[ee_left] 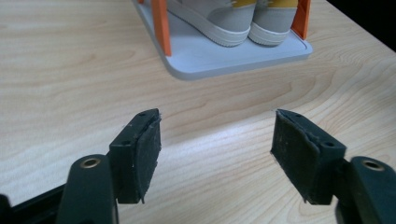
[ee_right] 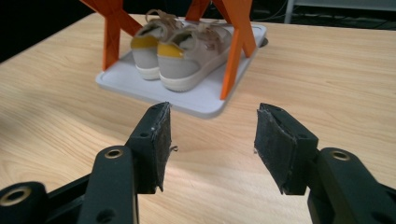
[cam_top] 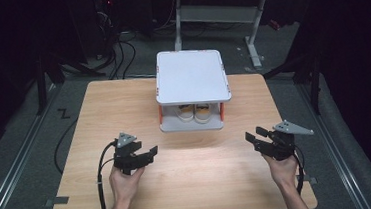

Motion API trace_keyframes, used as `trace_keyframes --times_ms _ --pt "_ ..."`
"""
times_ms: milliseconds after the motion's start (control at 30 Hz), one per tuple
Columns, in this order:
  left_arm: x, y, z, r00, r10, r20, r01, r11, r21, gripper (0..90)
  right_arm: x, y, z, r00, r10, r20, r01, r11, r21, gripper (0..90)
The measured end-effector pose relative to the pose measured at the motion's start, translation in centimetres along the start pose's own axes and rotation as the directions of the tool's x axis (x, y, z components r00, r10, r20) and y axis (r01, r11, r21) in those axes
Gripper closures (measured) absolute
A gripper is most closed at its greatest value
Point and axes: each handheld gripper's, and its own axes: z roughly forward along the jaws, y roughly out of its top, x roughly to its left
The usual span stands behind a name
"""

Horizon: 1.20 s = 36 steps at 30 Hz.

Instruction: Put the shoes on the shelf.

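A small two-level rack [cam_top: 190, 76] with pale grey shelves and orange posts stands at the table's far middle. On its lower tray [ee_left: 224, 53] sits a pair of beige shoes with yellow heel tabs [cam_top: 194, 112], heels toward me [ee_right: 173, 51]. My left gripper [cam_top: 150, 155] is held low over the table at the near left, open, with bare wood between its pads [ee_left: 217, 135]. My right gripper [cam_top: 255, 134] is at the near right, also open and holding nothing [ee_right: 212, 128]. Both point toward the rack, each well short of it.
The wooden table [cam_top: 200, 183] has bare surface between the grippers and around the rack. Behind the table stands a desk with white legs [cam_top: 252, 24], and cables [cam_top: 119, 54] lie on the dark floor. A metal rail [cam_top: 8, 173] runs along the floor on the left.
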Motion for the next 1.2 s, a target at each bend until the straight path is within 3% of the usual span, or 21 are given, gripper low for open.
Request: trace_keyframes --times_ms 267,600,800,1033,1200 --pt "2.0 -1.8 0.1 0.9982 -0.042 -0.042 0.043 0.9987 0.027 31.1 -0.2 -2.4 1.0 0.9995 -0.006 0.03 0.004 0.998 0.058 46.4" --pt "3.3 -2.0 1.8 0.989 -0.071 -0.13 0.08 0.9947 0.065 30.9 -1.7 -4.4 3.6 0.9947 -0.013 0.102 -0.003 0.989 0.15 46.8" --pt "4.2 -2.3 3.1 0.9785 -0.061 -0.197 0.08 0.9926 0.091 30.3 -2.1 -4.7 4.7 0.9878 -0.025 0.154 -0.001 0.985 0.171 47.9" --pt "4.4 -2.4 3.7 0.9739 -0.047 -0.222 0.068 0.994 0.086 30.4 -2.3 -5.0 5.4 0.9833 -0.041 0.178 0.006 0.981 0.195 47.9" --pt "4.4 -2.5 3.9 0.9671 -0.012 -0.254 0.033 0.9963 0.079 30.3 -2.6 -5.2 5.8 0.979 -0.057 0.196 0.013 0.976 0.219 47.4"
